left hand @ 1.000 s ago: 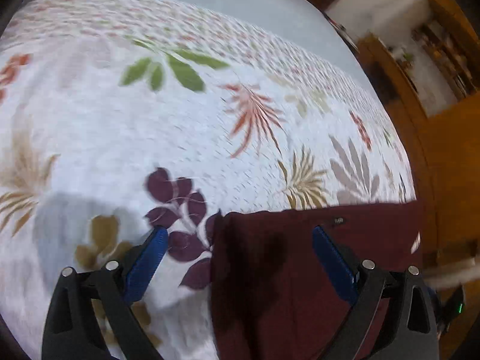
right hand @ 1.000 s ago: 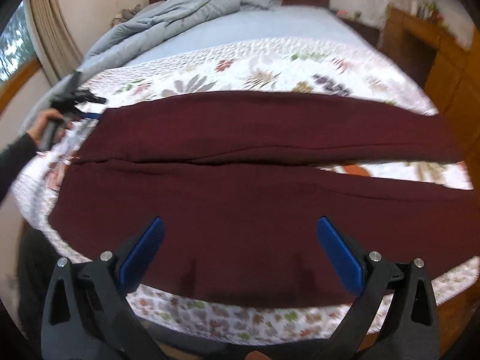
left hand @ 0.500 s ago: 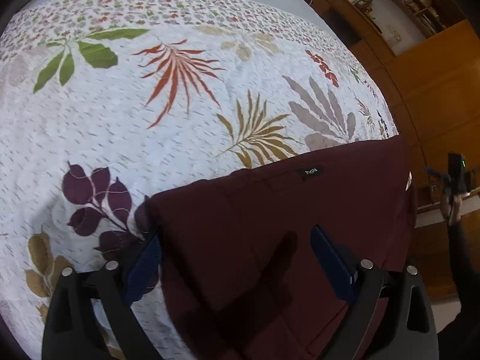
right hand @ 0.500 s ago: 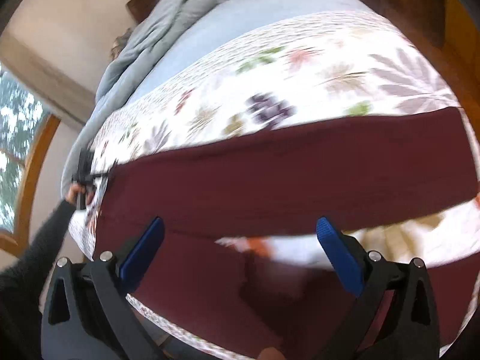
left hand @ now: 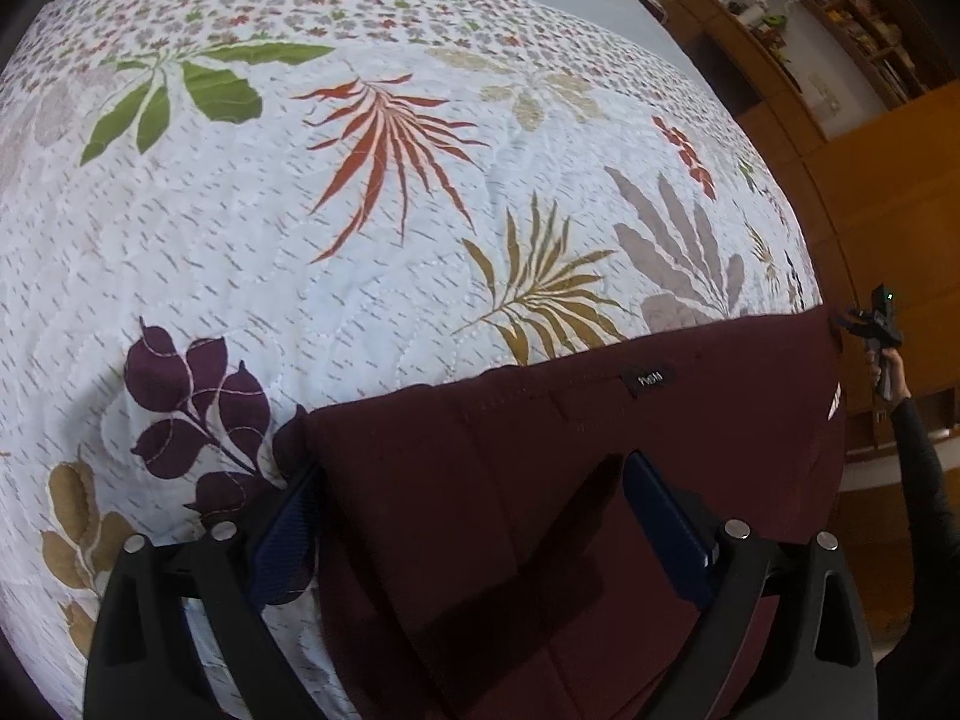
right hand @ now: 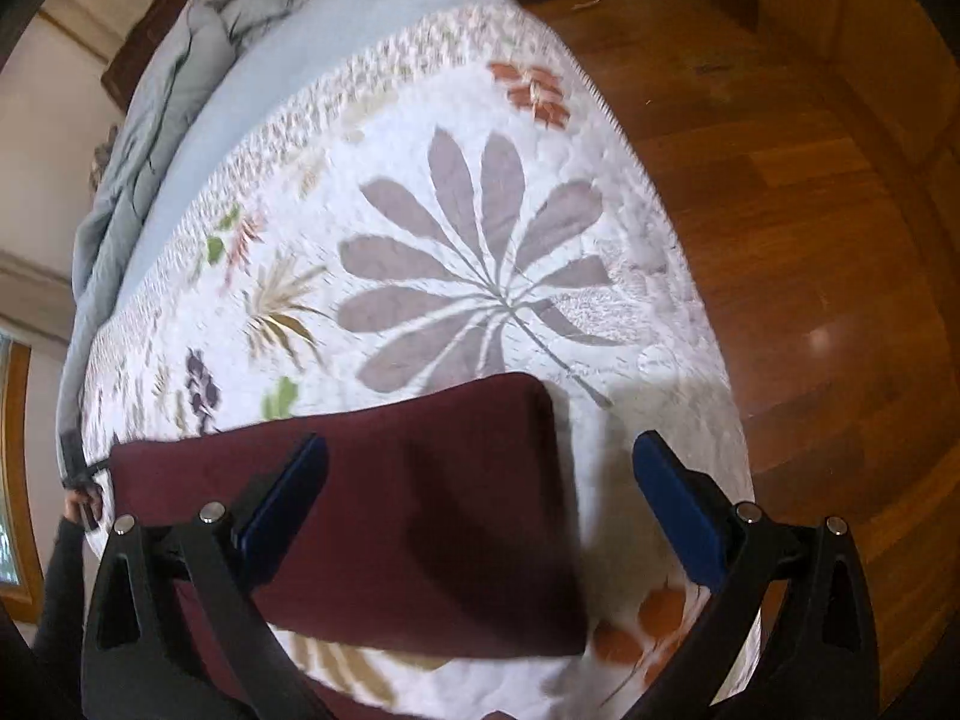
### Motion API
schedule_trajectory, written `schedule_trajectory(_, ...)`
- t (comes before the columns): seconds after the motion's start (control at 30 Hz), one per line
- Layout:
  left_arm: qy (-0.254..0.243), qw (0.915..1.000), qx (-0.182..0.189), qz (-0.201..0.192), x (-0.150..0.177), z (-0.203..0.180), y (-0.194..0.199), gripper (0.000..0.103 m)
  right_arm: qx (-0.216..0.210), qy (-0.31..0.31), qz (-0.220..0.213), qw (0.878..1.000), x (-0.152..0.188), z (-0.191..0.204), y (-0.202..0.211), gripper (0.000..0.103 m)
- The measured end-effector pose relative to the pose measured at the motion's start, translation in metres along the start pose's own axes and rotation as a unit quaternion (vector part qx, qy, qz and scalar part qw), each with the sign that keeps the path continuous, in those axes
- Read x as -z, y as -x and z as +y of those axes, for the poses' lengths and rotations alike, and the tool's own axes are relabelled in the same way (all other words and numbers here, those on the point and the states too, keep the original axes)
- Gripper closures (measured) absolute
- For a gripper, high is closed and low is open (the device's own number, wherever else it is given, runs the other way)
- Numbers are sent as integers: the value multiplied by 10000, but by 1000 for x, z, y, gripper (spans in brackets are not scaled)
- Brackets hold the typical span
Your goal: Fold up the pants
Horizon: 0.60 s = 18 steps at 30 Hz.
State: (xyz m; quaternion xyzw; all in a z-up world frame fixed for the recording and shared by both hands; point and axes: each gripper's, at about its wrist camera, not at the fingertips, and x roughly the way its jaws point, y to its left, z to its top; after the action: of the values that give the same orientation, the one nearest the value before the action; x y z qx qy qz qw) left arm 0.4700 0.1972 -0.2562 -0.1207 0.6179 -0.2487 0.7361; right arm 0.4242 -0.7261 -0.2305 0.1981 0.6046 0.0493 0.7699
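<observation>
Dark maroon pants (left hand: 540,480) lie flat on a white bedspread with a leaf print (left hand: 360,240). In the left wrist view my left gripper (left hand: 474,516) is open above the waistband corner, near a small black label (left hand: 649,380). In the right wrist view my right gripper (right hand: 480,498) is open above the cuff end of one pant leg (right hand: 420,510); its left finger (right hand: 282,498) is over the fabric, the right one over the bedspread. The far right gripper shows small in the left wrist view (left hand: 877,324). The pants' middle is out of sight.
The bed's right edge (right hand: 690,276) drops to a wooden floor (right hand: 840,240). A grey duvet (right hand: 138,138) is bunched at the head of the bed. Wooden cabinets and shelves (left hand: 840,60) stand beyond the bed.
The left gripper has moved over the waistband corner. The right gripper has swung right along the pants to the cuff end, near the bed edge. Both stay open.
</observation>
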Motion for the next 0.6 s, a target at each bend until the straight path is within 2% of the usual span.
schedule_trajectory(0.13,13,9999,-132,6,-1,-3,-4,4,-196,236,209,9993,-4,-4,-22,2)
schedule_trajectory(0.27,33,9996,-294,2,-1,-7,-6,4,-459,503,365,9970,-7,0,-27,2)
schedule_trajectory(0.37,129,9996,-260,-52,-2,-5,-4,6,-681,574,512,9947,-12,3,-28,23)
schedule_trajectory(0.43,163,9994,-290,-99,-1,-5,-4,8,-586,664,631,9941,-13,6,-30,44)
schedule_trajectory(0.47,155,9990,-402,-146,0,-6,-2,21,-539,664,651,9942,-13,5,-30,50)
schedule_trajectory(0.5,157,9984,-511,-198,0,-6,0,57,-511,673,656,9943,-13,5,-29,64)
schedule_trajectory(0.53,244,9983,-475,-248,1,-3,4,70,-553,678,665,9939,-13,6,-28,75)
schedule_trajectory(0.57,353,9983,-345,-310,2,-1,10,78,-655,694,659,9933,-12,9,-25,76)
schedule_trajectory(0.6,286,9983,-377,-338,4,-4,12,81,-629,762,607,9933,-10,13,-22,77)
